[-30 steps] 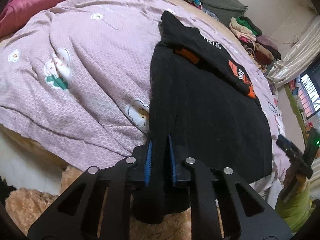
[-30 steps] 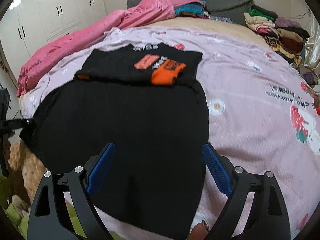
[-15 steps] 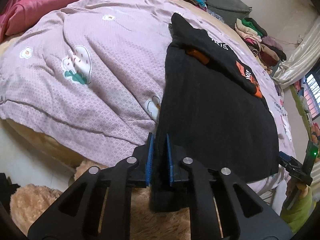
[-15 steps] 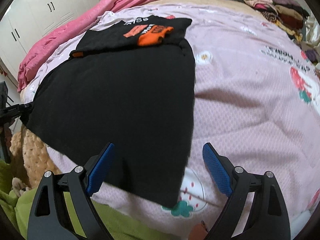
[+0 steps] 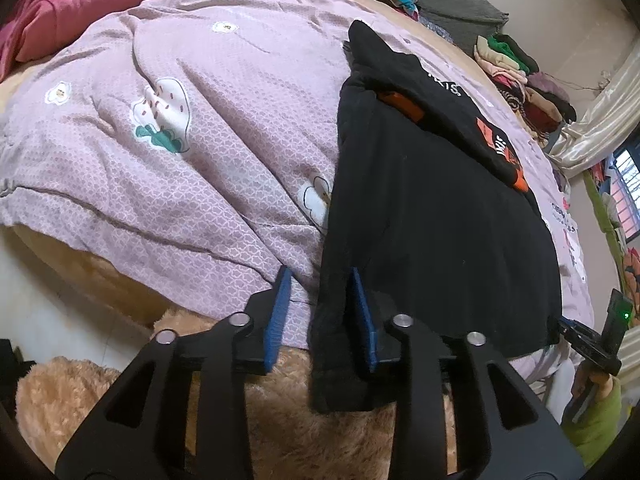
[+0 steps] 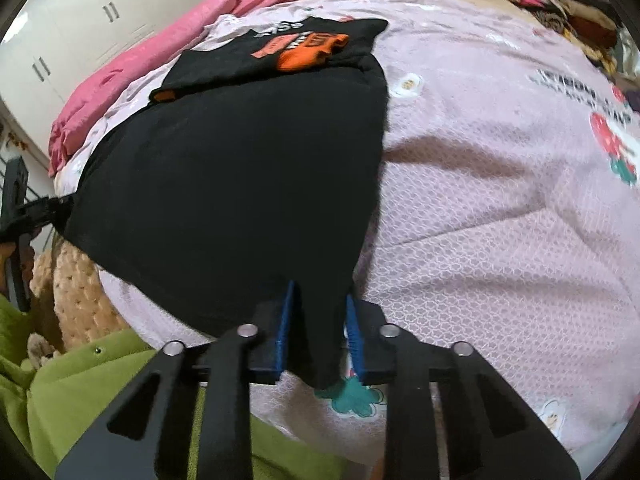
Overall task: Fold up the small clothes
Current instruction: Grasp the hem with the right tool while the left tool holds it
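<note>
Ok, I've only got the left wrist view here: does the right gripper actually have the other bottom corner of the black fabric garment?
Observer: Yes. In the right wrist view the right gripper has just been closing, and the corner of the black fabric garment is pinched between its blue pads.
Operator: What's under that corner?
Observer: The pink patterned bedsheet, with a teal printed motif just below the hanging tip.
</note>
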Tool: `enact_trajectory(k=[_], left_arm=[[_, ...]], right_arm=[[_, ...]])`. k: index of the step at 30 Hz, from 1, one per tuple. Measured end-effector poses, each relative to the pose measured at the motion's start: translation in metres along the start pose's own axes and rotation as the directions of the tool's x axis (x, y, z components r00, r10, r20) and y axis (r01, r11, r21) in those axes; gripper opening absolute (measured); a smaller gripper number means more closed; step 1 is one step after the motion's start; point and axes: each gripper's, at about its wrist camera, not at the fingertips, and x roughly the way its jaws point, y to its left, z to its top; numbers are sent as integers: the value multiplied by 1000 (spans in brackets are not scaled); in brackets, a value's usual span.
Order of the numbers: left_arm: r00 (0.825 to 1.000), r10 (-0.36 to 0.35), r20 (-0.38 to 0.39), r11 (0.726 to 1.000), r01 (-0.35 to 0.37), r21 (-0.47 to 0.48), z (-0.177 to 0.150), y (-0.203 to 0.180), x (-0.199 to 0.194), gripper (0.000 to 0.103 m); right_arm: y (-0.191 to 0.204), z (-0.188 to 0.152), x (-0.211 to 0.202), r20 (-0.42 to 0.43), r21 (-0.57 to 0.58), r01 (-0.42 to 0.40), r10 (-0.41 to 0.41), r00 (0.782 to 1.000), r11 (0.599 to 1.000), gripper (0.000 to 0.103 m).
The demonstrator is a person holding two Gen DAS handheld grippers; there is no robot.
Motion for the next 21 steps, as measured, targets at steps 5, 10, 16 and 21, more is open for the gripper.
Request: enact_trajectory(k=[5, 10, 16, 21], left_arm=[[1000, 14, -3, 1000, -14, 12, -2, -2, 0, 32], [1000, 17, -12, 1000, -17, 14, -2, -5, 4, 24], [1000, -21, 8, 999, 20, 36, -2, -15, -6, 4], [996, -53, 67, 998, 50, 35, 9, -18, -28, 4]], right_arm=[[-2, 5, -19, 77, 0, -29, 29, 997, 1000, 9], [1, 18, -31, 142, -10, -83, 83, 986, 997, 8], [3, 32, -39, 194, 4, -121, 118, 974, 993, 7], [-4, 40, -55, 263, 22, -145, 134, 955, 989, 7]])
